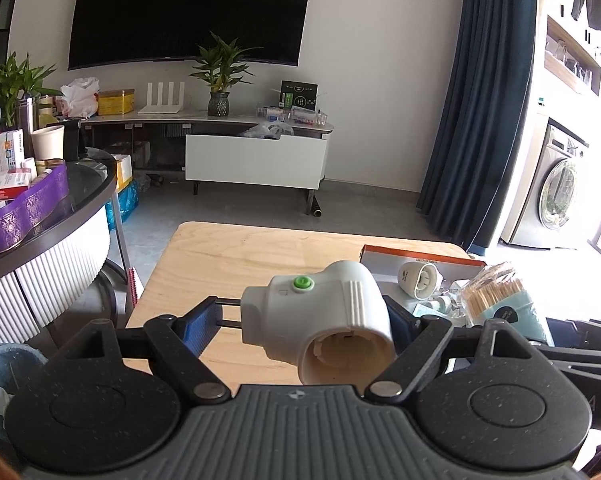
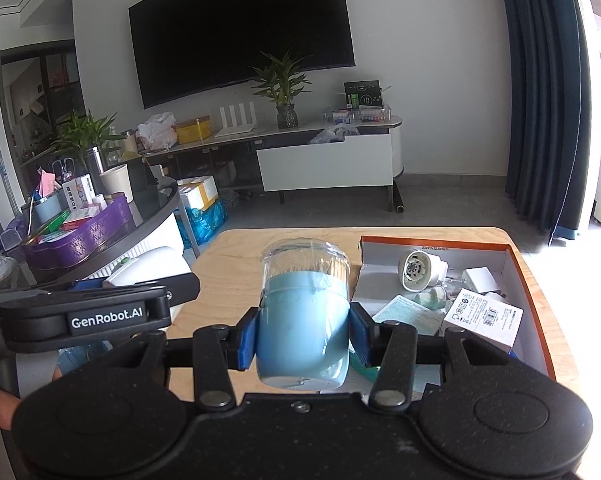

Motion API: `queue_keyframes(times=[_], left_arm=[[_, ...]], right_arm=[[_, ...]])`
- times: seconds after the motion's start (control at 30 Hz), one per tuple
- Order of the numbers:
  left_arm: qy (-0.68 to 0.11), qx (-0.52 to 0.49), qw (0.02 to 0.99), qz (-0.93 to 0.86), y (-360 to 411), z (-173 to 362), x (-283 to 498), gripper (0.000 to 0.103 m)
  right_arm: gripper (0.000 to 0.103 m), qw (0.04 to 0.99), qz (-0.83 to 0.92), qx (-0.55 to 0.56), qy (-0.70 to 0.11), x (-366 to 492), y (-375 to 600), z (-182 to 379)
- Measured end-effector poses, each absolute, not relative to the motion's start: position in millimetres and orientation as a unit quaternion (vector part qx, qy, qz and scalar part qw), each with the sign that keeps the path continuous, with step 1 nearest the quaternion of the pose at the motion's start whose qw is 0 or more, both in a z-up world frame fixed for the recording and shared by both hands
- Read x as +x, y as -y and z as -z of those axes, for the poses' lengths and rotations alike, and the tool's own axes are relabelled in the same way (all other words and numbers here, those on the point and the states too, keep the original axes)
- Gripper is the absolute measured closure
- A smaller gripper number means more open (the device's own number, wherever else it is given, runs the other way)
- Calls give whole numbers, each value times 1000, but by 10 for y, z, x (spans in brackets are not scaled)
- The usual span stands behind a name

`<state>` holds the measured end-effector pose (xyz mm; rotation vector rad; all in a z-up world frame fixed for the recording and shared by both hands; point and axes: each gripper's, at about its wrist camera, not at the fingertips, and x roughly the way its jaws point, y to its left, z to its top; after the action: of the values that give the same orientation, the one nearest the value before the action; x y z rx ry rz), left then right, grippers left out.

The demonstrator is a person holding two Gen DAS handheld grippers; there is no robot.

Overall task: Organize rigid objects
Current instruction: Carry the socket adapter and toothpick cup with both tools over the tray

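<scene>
Left gripper (image 1: 310,322) clamped white green-buttoned adapter (image 1: 324,312); right gripper (image 2: 302,336), beside "GenRobot.AI" label (image 2: 106,322), gripped blue toothpick jar (image 2: 302,320).

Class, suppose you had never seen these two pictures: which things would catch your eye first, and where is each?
Each claw grips something above the wooden table: the left claw a white lamp-socket adapter with a green button, the right claw a blue toothpick jar with a clear lid. To the right lies an orange-rimmed box of small white items.

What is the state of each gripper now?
Left gripper: closed on the white plug adapter.
Right gripper: closed on the blue toothpick jar.
</scene>
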<state>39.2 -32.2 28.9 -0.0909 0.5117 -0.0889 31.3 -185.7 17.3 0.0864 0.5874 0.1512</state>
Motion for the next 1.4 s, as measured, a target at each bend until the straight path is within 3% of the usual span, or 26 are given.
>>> queue_keyframes(times=[1.4], left_arm=[[-270, -14, 950, 158, 1036, -198, 283, 18]], right_arm=[[46, 965, 18, 78, -249, -174, 2606, -357]])
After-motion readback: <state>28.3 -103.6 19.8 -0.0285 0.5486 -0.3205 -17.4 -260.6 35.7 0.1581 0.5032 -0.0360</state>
